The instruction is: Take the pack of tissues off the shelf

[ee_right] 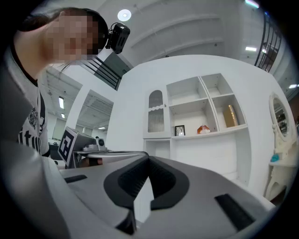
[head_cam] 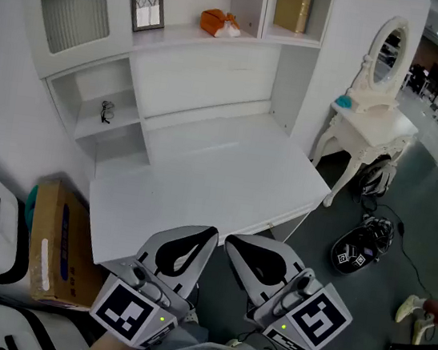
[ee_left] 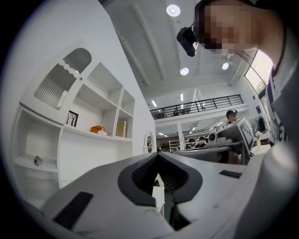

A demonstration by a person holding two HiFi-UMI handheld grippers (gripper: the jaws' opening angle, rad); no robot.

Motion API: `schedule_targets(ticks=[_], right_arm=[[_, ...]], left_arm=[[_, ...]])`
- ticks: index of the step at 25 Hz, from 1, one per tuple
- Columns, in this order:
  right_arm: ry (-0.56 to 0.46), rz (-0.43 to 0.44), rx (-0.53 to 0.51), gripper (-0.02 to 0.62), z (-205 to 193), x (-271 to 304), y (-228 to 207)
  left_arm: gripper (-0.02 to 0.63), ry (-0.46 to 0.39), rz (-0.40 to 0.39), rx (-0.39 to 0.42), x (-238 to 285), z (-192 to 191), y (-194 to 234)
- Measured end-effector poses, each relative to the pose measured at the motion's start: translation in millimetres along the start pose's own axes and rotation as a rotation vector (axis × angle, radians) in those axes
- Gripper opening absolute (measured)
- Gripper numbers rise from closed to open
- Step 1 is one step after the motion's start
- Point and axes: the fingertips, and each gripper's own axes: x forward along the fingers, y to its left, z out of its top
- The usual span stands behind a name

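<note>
The orange pack of tissues (head_cam: 218,22) lies on the white upper shelf (head_cam: 182,37), between a picture frame and a gold box. It also shows small in the left gripper view (ee_left: 99,130) and in the right gripper view (ee_right: 203,129). Both grippers hang low at the desk's near edge, far from the shelf. My left gripper (head_cam: 212,232) is shut with nothing in it, its tips meeting (ee_left: 159,155). My right gripper (head_cam: 230,240) is shut and empty too, its tips together (ee_right: 148,158). The two point toward the desk side by side.
A picture frame (head_cam: 147,10) and a gold box (head_cam: 294,6) flank the tissues. Glasses (head_cam: 107,110) lie on a low left shelf. The white desk (head_cam: 204,168) is bare. A cardboard box (head_cam: 54,240) stands at the left, a vanity table with a mirror (head_cam: 368,122) at the right.
</note>
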Motion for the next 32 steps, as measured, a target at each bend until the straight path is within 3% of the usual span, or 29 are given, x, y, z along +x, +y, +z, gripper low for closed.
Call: schedule_targets(ticks=[7, 15, 23, 32], right_arm=[[0.008, -0.002, 0.006, -0.002, -5, 15, -4], [0.021, -0.015, 0.011, 0.002, -12, 45, -10], [0.017, -0.101, -0.021, 0.005, -14, 77, -26], [0.013, -0.202, 0.022, 0.006, -14, 93, -49]], left_arm=[[0.038, 0.052, -0.013, -0.025, 2, -11, 12], [0.038, 0.007, -0.024, 0.002, 6, -11, 45], [0.038, 0.007, -0.070, -0.013, 14, -17, 82], [0.038, 0.003, -0.129, -0.012, 29, -19, 108]])
